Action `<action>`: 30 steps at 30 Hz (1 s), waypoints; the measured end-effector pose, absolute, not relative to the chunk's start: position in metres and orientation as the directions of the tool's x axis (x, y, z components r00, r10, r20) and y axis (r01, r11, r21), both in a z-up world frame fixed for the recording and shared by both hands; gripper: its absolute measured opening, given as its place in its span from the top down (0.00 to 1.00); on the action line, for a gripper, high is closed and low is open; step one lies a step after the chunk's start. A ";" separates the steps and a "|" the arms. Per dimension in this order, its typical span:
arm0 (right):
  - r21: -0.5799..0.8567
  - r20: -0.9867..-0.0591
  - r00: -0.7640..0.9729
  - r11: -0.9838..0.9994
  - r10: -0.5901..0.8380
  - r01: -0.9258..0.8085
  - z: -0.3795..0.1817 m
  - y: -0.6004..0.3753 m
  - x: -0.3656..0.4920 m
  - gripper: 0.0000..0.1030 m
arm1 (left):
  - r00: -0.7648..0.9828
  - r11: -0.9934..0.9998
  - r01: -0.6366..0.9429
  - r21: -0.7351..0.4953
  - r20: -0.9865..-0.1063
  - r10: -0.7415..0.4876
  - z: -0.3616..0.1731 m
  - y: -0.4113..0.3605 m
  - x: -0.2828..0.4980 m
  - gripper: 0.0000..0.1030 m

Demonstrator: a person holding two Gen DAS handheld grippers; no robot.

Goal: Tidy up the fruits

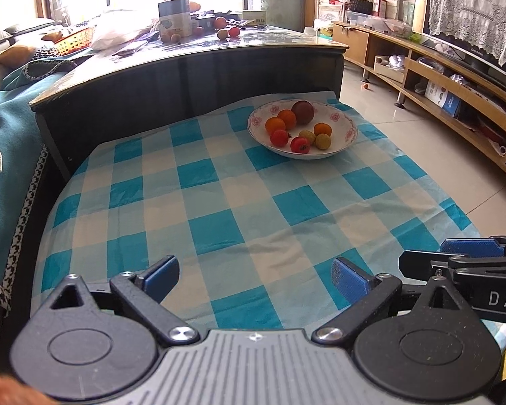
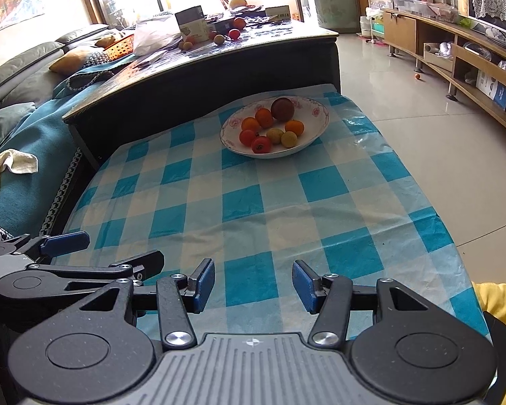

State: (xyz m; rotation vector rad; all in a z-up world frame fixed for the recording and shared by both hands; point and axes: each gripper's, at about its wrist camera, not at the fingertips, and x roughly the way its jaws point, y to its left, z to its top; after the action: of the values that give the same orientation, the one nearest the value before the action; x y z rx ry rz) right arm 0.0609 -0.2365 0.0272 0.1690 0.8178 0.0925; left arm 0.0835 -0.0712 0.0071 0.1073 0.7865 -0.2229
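A white floral bowl [image 1: 345,123] [image 2: 315,106] stands at the far right of the blue checked cloth [image 1: 219,202] [image 2: 270,202]. It holds several small fruits: oranges [image 1: 275,125] [image 2: 264,117], red tomato-like fruits [image 1: 279,137] [image 2: 261,144], yellow-green ones [image 1: 322,141] [image 2: 289,139] and a dark red round fruit [image 1: 302,112] [image 2: 282,108]. My left gripper [image 1: 254,278] is open and empty over the near cloth. My right gripper [image 2: 253,283] is open and empty beside it; it also shows in the left wrist view [image 1: 455,253]. The left gripper shows in the right wrist view [image 2: 84,249].
A dark coffee table [image 1: 185,64] [image 2: 202,64] behind the cloth carries boxes, bags and loose fruits [image 1: 227,32] [image 2: 226,35]. A teal-covered sofa [image 1: 10,128] [image 2: 33,128] lies left. A wooden TV stand [image 1: 438,74] [image 2: 455,44] and tiled floor lie right.
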 end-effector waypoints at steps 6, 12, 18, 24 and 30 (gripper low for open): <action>0.187 -0.722 0.676 0.982 0.147 -0.014 0.026 -0.235 0.056 0.54 | 0.695 0.973 0.231 0.030 -0.704 -0.143 0.007 -0.071 0.079 0.00; 0.183 -0.732 0.665 0.983 0.144 -0.010 0.022 -0.234 0.055 0.53 | 0.704 0.975 0.219 0.035 -0.697 -0.134 0.007 -0.070 0.077 0.00; 0.182 -0.735 0.663 0.983 0.143 -0.011 0.021 -0.234 0.054 0.53 | 0.706 0.976 0.217 0.037 -0.696 -0.130 0.007 -0.069 0.076 0.00; 0.185 -0.735 0.662 0.983 0.147 -0.012 0.021 -0.233 0.054 0.53 | 0.714 0.976 0.215 0.044 -0.689 -0.126 0.007 -0.069 0.075 0.00; 0.187 -0.734 0.663 0.982 0.148 -0.012 0.021 -0.233 0.054 0.52 | 0.724 0.976 0.210 0.052 -0.679 -0.119 0.008 -0.068 0.073 0.00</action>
State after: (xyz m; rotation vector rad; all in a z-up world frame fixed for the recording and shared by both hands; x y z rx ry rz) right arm 0.0541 -0.2333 0.0209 0.1719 0.8427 0.0908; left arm 0.0727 -0.0681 0.0084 0.1283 0.7393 -0.1822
